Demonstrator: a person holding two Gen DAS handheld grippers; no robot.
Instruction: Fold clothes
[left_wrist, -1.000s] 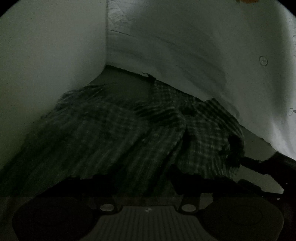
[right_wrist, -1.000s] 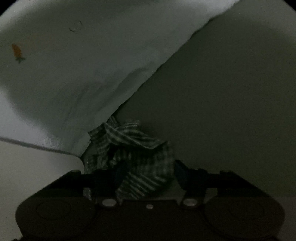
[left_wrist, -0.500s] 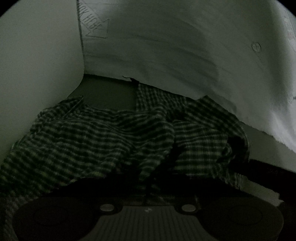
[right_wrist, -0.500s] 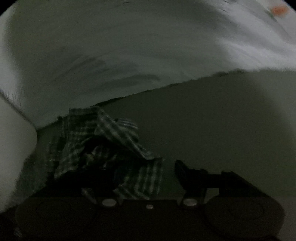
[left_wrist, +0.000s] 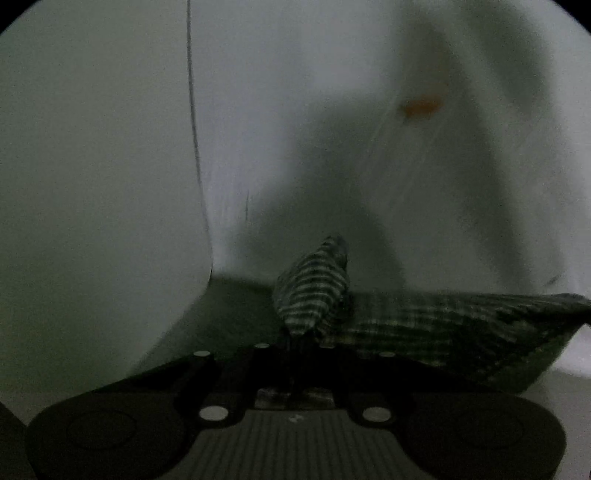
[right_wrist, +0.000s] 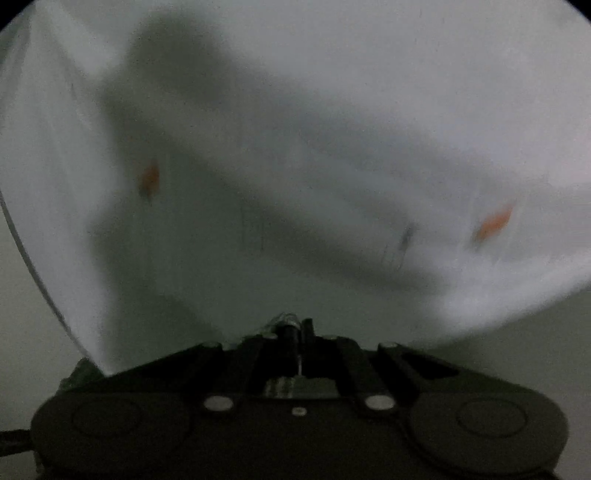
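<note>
The checked garment (left_wrist: 424, 332) fills the lower right of the left wrist view, a bunched fold of it standing up at lower centre, just above the left gripper (left_wrist: 301, 341), whose jaws are pressed together on the cloth. In the right wrist view only a sliver of the fabric (right_wrist: 284, 318) shows at lower centre, pinched at the tips of the right gripper (right_wrist: 295, 326), jaws closed on it. Behind both hangs a white sheet (right_wrist: 332, 129) with orange marks (right_wrist: 493, 223).

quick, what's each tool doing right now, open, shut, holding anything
Left tool: shut on the checked shirt, a fold bunched above its tips.
Right tool: shut, a scrap of checked cloth pinched at its tips.
</note>
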